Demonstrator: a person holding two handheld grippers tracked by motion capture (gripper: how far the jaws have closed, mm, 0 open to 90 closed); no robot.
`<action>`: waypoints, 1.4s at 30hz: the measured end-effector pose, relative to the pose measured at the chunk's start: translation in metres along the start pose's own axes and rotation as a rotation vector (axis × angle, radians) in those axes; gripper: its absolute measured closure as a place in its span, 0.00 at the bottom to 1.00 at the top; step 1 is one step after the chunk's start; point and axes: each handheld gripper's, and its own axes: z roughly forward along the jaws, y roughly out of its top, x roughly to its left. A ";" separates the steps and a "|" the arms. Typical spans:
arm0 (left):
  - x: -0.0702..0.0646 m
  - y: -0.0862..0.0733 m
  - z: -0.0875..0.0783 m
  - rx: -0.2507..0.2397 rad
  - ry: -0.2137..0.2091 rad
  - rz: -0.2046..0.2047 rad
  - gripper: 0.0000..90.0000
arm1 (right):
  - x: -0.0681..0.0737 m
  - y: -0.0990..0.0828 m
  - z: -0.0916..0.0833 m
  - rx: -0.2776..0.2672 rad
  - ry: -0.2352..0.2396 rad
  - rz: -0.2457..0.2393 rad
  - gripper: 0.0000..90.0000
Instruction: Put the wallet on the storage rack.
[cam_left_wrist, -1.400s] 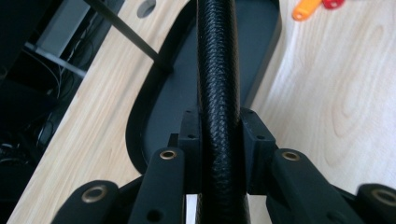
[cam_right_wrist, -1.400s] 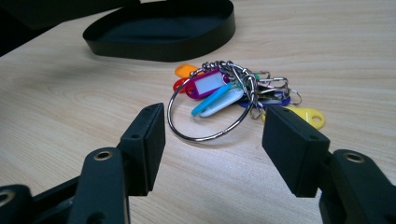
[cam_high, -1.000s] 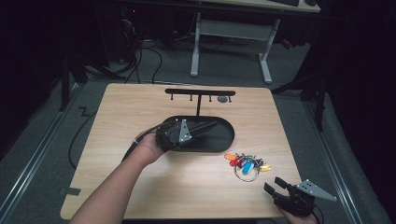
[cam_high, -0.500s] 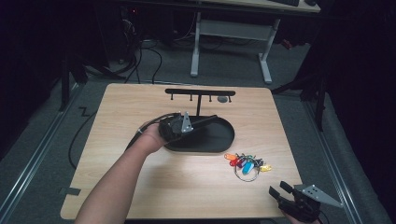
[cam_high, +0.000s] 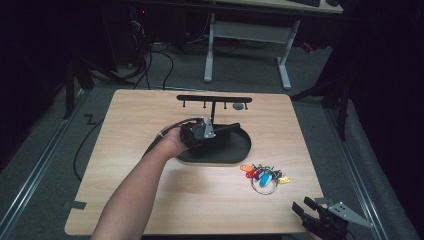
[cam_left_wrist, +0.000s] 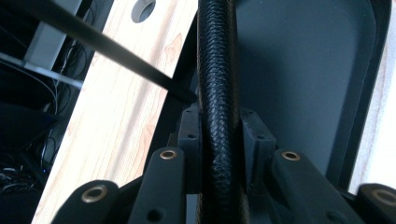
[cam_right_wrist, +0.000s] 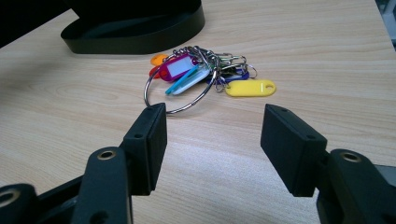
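A: What is closest to us?

B: The right gripper (cam_high: 311, 212). It sits at the near edge of the table (cam_high: 130, 150), well in front of the tray (cam_high: 240, 150). Its jaws stand apart and nothing is between them.

A: What does it point at?

B: The keys (cam_right_wrist: 205, 70). They lie on the table, between that gripper and the tray, just in front of the tray's right end. A big ring holds lots of tags. I see a yellow tag (cam_right_wrist: 251, 87), a pink one and a blue one.

A: And the tray?

B: It is black and long with round ends. It lies in the middle of the table.

A: Where is the left gripper (cam_high: 227, 129)?

B: Over the left part of the tray. A bare arm (cam_high: 135, 195) reaches up to it from the near edge of the table.

A: Is it holding something?

B: Yes. Its jaws are clamped on a black strap (cam_left_wrist: 217, 107). The strap looks bumpy, like a braid, and it runs out over the tray.

A: What is behind the tray?

B: A black rack (cam_high: 214, 99) with little hooks. It stands at the tray's far side.
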 end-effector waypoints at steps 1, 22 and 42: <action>0.000 0.000 0.001 0.000 0.002 0.005 0.82 | 0.000 0.000 0.000 0.001 -0.001 0.004 0.46; 0.000 -0.014 0.017 0.115 -0.002 -0.046 0.69 | 0.001 -0.006 0.006 0.052 0.014 0.022 0.45; -0.014 -0.027 0.011 0.079 -0.075 -0.177 0.58 | 0.004 -0.002 0.016 0.060 0.034 0.009 0.45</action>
